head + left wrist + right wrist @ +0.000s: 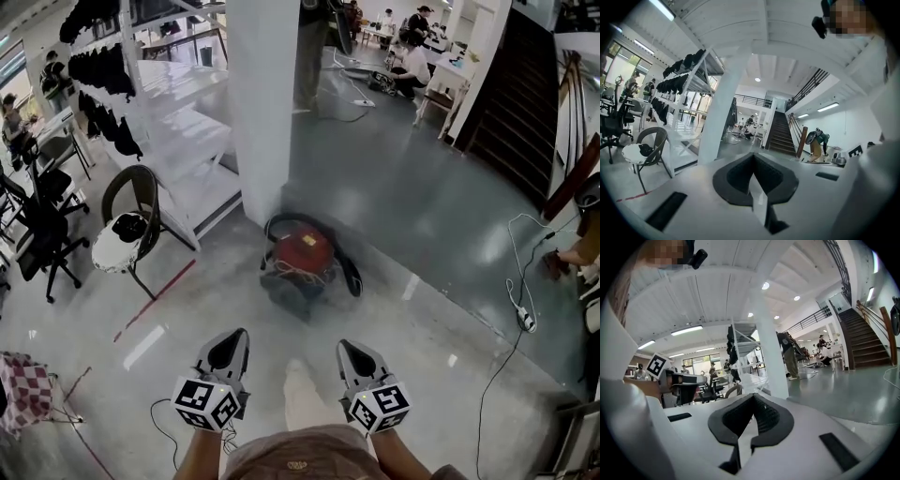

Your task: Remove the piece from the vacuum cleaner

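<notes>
My left claw and right claw low before my body, side by side. Both clenched shut, nothing between jaws. Ahead on grey floor, well apart from both claws: red vacuum cleaner, dark hose looped round it, at foot of white pillar. Left of pillar: chair, white rack. Far back: people at tables.

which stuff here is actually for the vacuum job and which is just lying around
For the job:
- red vacuum cleaner
- its black hose
- left tongs and right tongs, both shut and empty

Just lying about:
- round-seat chair
- black office chair
- white rack
- power strip
- checkered cloth
</notes>
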